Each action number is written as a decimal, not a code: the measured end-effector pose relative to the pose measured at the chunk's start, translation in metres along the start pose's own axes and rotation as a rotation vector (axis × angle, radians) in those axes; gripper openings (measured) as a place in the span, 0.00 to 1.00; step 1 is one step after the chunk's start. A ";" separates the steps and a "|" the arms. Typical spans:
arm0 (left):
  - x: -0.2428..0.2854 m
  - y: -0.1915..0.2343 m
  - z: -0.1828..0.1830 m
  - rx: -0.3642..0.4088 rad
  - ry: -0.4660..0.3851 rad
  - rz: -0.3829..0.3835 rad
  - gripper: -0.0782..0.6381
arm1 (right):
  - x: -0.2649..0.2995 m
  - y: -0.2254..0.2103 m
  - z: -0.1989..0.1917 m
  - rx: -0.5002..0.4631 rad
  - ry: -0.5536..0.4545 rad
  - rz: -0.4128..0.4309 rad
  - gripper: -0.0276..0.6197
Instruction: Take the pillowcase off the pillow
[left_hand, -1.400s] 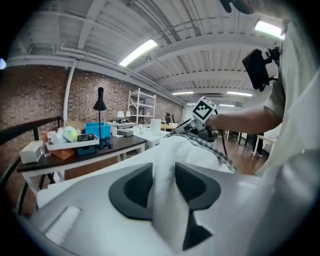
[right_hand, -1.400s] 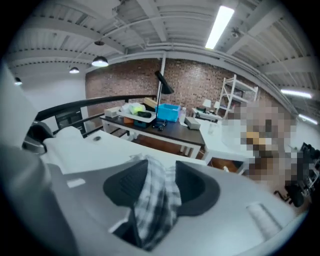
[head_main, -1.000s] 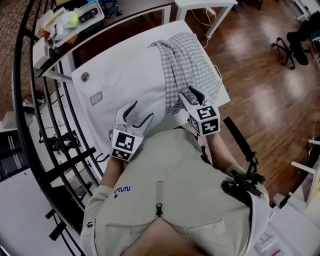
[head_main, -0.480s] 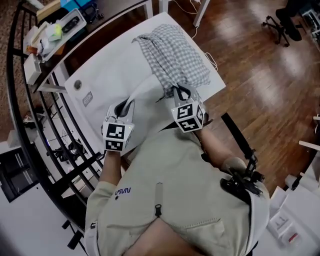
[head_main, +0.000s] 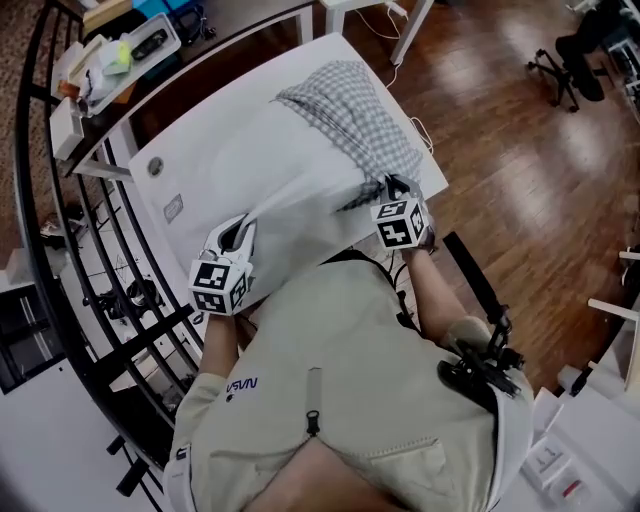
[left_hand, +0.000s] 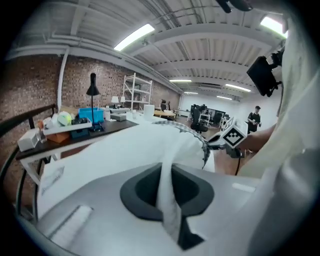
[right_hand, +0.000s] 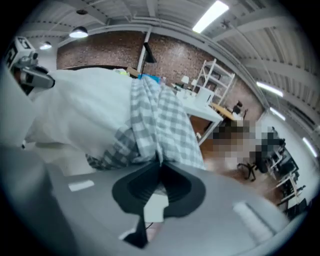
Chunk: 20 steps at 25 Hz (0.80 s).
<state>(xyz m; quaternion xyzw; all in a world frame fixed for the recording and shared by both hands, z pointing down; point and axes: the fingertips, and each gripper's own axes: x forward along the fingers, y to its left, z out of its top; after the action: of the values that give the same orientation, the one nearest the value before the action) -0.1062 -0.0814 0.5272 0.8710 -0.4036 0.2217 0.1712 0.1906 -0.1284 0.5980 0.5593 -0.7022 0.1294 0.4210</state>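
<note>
A white pillow (head_main: 270, 170) lies on the white table (head_main: 158, 190), its far right end still inside a grey checked pillowcase (head_main: 365, 120). My left gripper (head_main: 238, 235) is at the pillow's near left corner; its jaws have just closed and pinch a fold of the white pillow fabric (left_hand: 167, 195). My right gripper (head_main: 392, 186) is at the near edge of the pillowcase; its jaws have just closed too, and a bunch of the checked cloth (right_hand: 160, 150) is clamped between them. The pillow's near edge is lifted between the two grippers.
A dark desk with a white tray of small items (head_main: 120, 55) stands at the far left. A black metal railing (head_main: 110, 270) runs along the table's left side. Wooden floor (head_main: 520, 190) and an office chair (head_main: 590, 55) lie to the right.
Both grippers went from open above the pillow to shut on cloth. The left took the white pillow corner, the right the checked case, and the near edge came up towards me.
</note>
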 end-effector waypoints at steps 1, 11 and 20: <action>0.003 -0.005 -0.014 -0.032 0.015 -0.010 0.14 | 0.005 0.006 -0.015 0.023 0.034 0.027 0.07; 0.010 -0.040 -0.009 0.044 0.029 -0.077 0.29 | -0.005 0.018 -0.028 0.063 0.054 0.111 0.08; -0.003 -0.041 0.125 0.125 -0.323 -0.041 0.37 | -0.078 0.015 0.069 0.060 -0.259 0.316 0.13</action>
<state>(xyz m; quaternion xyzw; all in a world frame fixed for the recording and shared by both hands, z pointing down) -0.0449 -0.1144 0.4154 0.9123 -0.3935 0.0999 0.0542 0.1483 -0.1151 0.5026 0.4662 -0.8255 0.1416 0.2847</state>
